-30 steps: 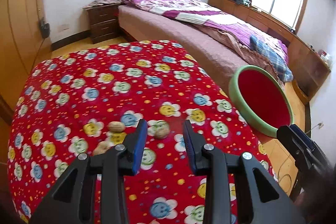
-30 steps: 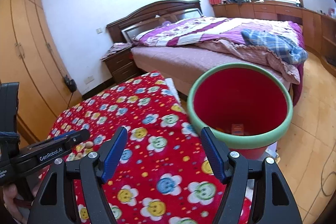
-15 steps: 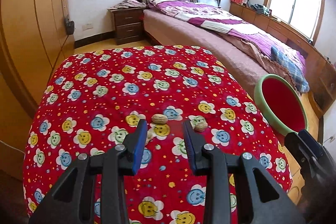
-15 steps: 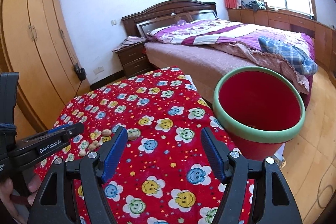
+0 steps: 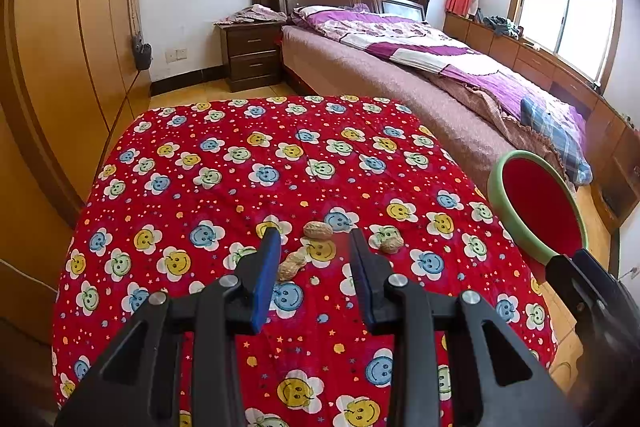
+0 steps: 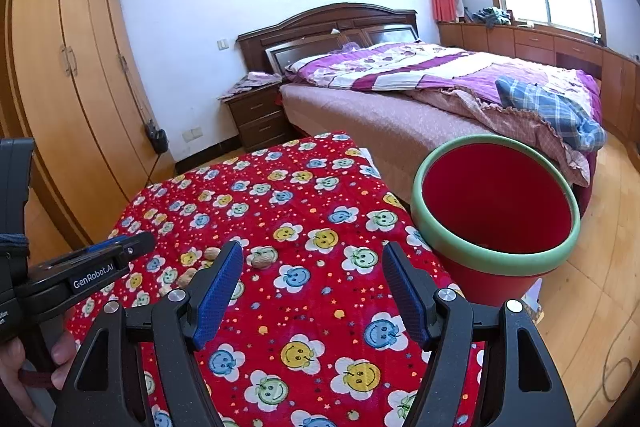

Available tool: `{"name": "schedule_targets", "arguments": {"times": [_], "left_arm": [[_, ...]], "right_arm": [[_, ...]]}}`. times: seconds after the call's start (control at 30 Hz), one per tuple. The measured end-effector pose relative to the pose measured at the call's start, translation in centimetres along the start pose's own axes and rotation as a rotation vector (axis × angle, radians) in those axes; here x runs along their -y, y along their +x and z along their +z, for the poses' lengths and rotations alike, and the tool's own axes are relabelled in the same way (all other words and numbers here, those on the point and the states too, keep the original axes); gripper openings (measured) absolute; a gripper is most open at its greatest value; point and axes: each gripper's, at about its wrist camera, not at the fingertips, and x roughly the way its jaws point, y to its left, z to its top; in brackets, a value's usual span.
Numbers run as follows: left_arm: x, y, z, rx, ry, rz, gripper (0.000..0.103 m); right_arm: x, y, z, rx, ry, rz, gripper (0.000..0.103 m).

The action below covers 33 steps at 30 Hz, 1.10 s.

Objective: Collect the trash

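Table (image 5: 248, 163) under a red flowered cloth fills the ground ahead of both grippers. Bin (image 6: 496, 211) — red, with a green rim — stands just beyond the table edge, ahead and to the right of the right gripper (image 6: 312, 291); in the left wrist view it lies far to the right of the left gripper (image 5: 314, 267).

Left gripper: jaws part-open, nothing between the pads, tips hovering above the cloth. Right gripper: jaws wide, empty, pointing at the cloth between the shells and the bin.

Trash consists of three peanut shells on the cloth:
- shell 1 (image 5: 318, 230), just ahead of the left gripper's tips, between the two fingers in line of sight;
- shell 2 (image 5: 291, 265), nearest, just inside the left finger;
- shell 3 (image 5: 391, 244), just outside the right finger.

Status: judged early or mid-task. No shell is held; all three visible remain to be picked and dropped in the bin. Bin contents cannot be read from either view, so the amount already collected is unknown. Likely next step — lower the left gripper over shell 2 or shell 1 and close.
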Motion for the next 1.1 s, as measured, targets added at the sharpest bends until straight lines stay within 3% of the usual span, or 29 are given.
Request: {"name": "schedule_targets", "arguments": {"times": [1.1], "left_arm": [[-0.2, -1.8, -0.2, 0.03, -0.006, 0.005, 0.035]], "right_arm": [[-1.1, -1.3, 0.1, 0.027, -0.015, 0.019, 0.073]]}}
